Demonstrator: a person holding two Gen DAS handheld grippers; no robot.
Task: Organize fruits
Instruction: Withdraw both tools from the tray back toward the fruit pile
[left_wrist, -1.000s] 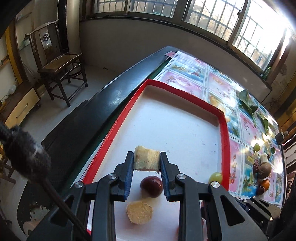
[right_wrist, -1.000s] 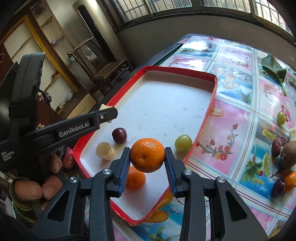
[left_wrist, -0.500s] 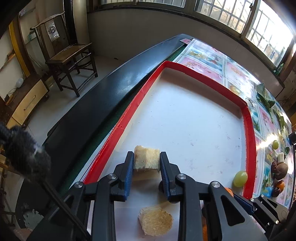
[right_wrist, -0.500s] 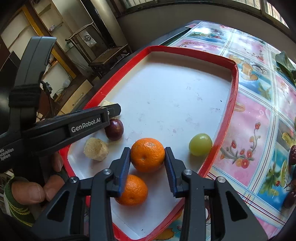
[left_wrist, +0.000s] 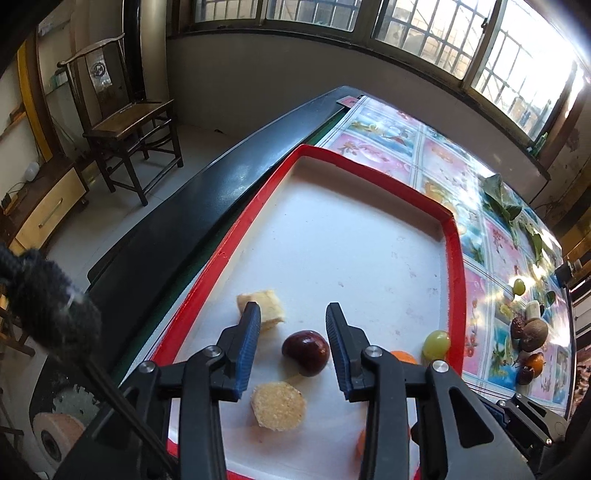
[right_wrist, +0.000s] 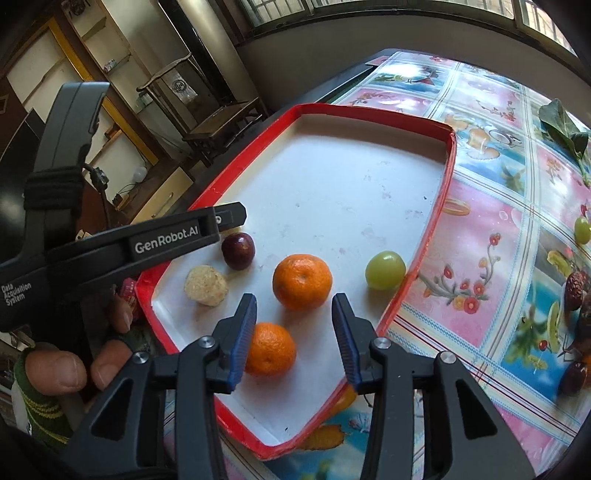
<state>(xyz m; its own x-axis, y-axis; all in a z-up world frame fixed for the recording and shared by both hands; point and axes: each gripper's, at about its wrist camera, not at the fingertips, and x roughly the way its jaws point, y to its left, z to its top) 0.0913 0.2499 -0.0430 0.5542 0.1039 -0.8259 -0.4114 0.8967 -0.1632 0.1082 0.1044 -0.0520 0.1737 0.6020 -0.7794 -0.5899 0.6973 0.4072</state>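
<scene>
1. Your left gripper (left_wrist: 291, 317) is opening with nothing gripped. The pale cube piece (left_wrist: 263, 309) lies on the tray floor, lower centre of the left view, right against the left finger's outer side. Pull back crooked and that finger drags the cube toward the red tray rim (left_wrist: 221, 254).

2. The dark red fruit (left_wrist: 306, 352) sits low between the left fingers, apart from both pads. Dip while retreating and you'll roll it into the round pale slice (left_wrist: 277, 406) beneath.

3. Your right gripper (right_wrist: 293, 314) is also opening and empty. The larger mandarin (right_wrist: 302, 281) rests on the tray just beyond the tips, centre of the right view; it's round, so a nudge could send it rolling toward the green grape (right_wrist: 385, 269) by the right-hand rim.

4. The smaller mandarin (right_wrist: 271, 354) sits behind the right gripper's left finger, lower centre. Contact can't be judged; withdrawing may knock it.

5. Loose fruit (right_wrist: 578, 288) remains on the patterned tablecloth (right_wrist: 491, 221) at far right. The two tools are close; watch they don't collide reaching over.
</scene>
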